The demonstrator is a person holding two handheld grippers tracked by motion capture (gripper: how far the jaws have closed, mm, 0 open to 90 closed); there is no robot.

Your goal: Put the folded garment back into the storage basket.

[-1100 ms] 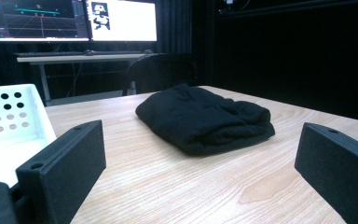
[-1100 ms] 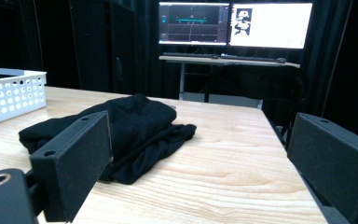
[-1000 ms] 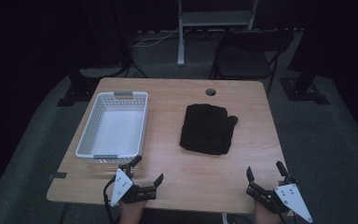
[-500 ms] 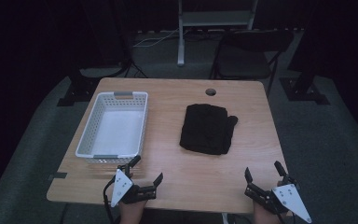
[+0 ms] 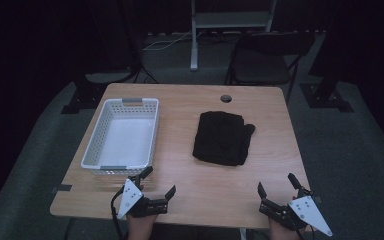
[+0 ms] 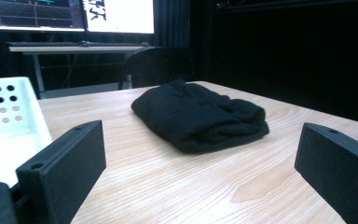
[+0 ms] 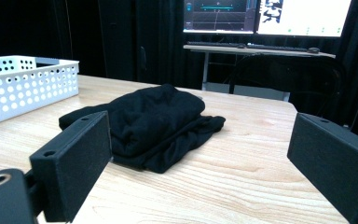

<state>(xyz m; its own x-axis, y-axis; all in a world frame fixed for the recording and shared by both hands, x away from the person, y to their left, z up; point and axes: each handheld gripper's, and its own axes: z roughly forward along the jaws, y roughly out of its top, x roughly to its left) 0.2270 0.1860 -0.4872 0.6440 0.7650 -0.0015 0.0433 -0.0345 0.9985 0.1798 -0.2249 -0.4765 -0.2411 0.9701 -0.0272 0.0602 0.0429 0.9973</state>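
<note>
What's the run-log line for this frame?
left claw: open, idle at near edge | right claw: open, idle at near edge | folded black garment: mid-table, untouched | white basket: empty, left of garment

I can read no text, label, brand or number anywhere. The monitors (image 7: 265,16) behind my worktop (image 7: 242,158) show lit graphics and black-and-white patches, too small and blurred to make out as words. The white basket (image 5: 122,135) bears no marking.
</note>
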